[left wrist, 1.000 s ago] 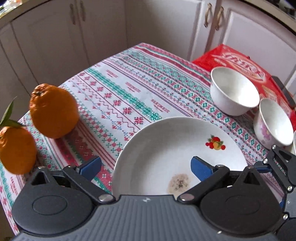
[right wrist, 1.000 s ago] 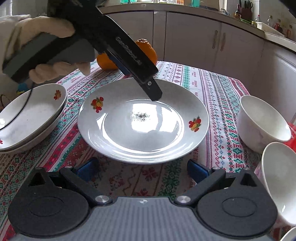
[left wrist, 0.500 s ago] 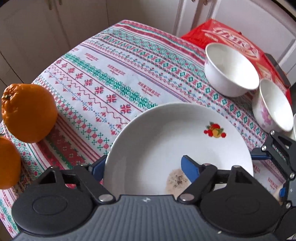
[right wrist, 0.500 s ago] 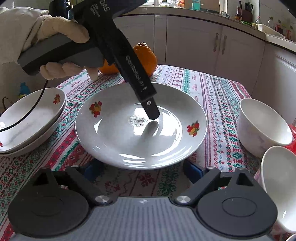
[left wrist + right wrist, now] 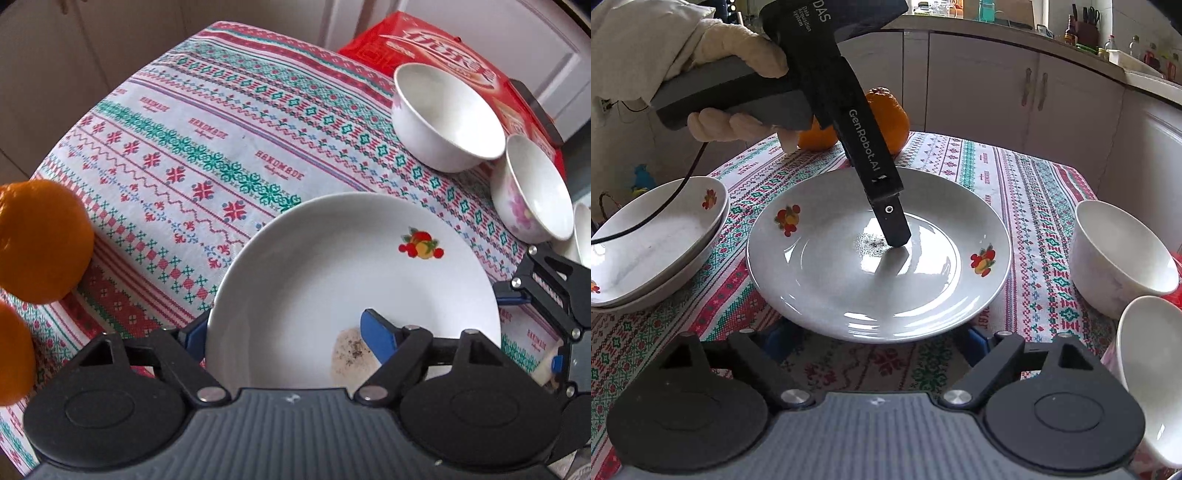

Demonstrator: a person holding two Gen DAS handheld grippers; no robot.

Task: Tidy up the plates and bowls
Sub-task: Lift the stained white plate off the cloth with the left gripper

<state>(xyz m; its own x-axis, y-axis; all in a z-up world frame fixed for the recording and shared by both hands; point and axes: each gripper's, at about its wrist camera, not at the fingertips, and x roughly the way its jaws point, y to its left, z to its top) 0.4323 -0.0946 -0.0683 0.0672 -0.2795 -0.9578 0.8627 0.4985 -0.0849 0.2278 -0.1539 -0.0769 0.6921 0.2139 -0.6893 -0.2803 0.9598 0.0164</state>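
Straddles plate [image 5: 332, 258] rim w/ L gripper [image 5: 282, 325] wide open, R gripper [image 5: 875, 338] open too, both empty; risks slick plate slipping on shallow pinch.

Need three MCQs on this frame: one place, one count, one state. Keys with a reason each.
1. In the right wrist view, the stacked plates lie where from the middle plate? A left B right C behind
2. Fruit decals on the middle plate? A one B two C four
3. Left gripper? A shut B open, fingers astride the plate's rim C out of view
Keys: A, stack sits at its left; B, one decal each side; B, one finger inside, one outside.
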